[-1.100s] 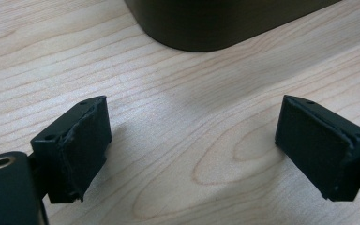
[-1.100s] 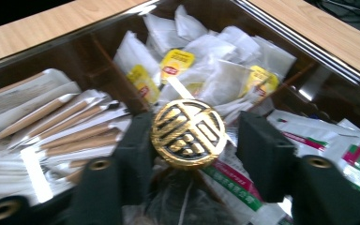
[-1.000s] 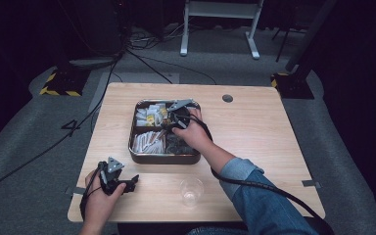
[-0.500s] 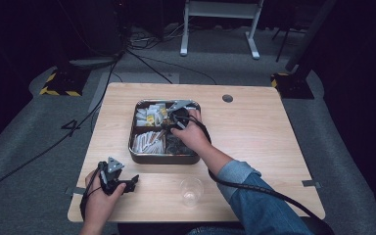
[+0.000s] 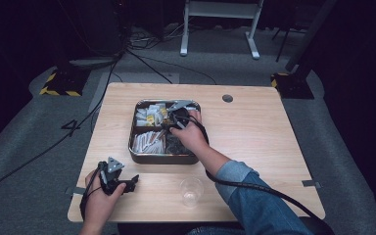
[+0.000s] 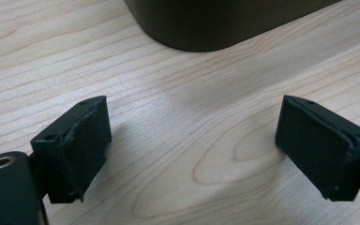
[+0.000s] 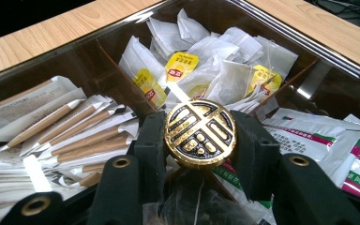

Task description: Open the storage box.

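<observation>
Right gripper (image 7: 200,136) clamped on gold knob (image 7: 200,132) at centre of tray (image 5: 162,159), above dividers. Left gripper (image 6: 194,150) open, empty, resting on table (image 5: 254,132) near tray corner. Cup (image 5: 191,191) empty. Judgement: early stage; nothing transferred to cup yet.

Round gold medallion (image 7: 200,133) with a black cut-out pattern is gleaming between the black jaws of the right gripper (image 7: 200,154). White tea bags with yellow-and-red tags (image 7: 180,67) are showing behind it, plus white sleeves holding brown sticks (image 7: 82,131) and white sachets printed green and magenta (image 7: 356,164). The dark metal divided tray (image 5: 162,158) is sitting on the pale wood-grain table (image 5: 254,142).
</observation>
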A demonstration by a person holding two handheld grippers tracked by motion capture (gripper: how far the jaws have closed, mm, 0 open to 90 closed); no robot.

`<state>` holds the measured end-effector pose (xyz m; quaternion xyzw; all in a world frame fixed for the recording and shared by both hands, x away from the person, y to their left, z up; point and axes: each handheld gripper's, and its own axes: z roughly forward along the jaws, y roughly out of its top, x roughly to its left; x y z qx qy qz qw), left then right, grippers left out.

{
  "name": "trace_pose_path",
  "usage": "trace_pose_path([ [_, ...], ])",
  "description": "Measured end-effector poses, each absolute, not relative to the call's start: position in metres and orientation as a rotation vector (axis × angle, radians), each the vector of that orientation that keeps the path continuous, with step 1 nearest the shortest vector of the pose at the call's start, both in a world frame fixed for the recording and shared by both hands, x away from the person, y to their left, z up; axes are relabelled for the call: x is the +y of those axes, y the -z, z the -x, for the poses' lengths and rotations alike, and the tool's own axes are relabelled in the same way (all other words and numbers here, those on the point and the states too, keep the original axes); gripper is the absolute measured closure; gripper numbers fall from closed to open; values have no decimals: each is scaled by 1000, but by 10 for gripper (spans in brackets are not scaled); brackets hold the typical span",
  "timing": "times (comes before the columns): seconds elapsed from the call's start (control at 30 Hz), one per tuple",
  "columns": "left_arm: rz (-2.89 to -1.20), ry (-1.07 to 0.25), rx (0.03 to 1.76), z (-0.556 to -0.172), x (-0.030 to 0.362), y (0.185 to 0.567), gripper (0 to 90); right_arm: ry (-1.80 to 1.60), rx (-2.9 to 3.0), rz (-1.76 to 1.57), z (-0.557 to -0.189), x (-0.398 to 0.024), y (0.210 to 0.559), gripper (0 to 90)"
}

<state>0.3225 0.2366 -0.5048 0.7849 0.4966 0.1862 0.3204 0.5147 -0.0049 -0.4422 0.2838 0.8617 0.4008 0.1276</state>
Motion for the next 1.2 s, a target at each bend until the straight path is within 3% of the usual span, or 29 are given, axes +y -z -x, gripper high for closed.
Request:
trace_pose_path([
  [0.27, -2066, -484, 1303, -323, 237, 505, 109, -1192, 2501, -833, -515, -7, 437, 589],
  [0.77, -2066, -485, 1303, -323, 237, 505, 109, -1311, 2423, -754, -506, -21, 387, 589],
  [1.2, -2068, -486, 1299, -325, 236, 505, 110, -1390, 2365, -707, -490, -65, 363, 589],
])
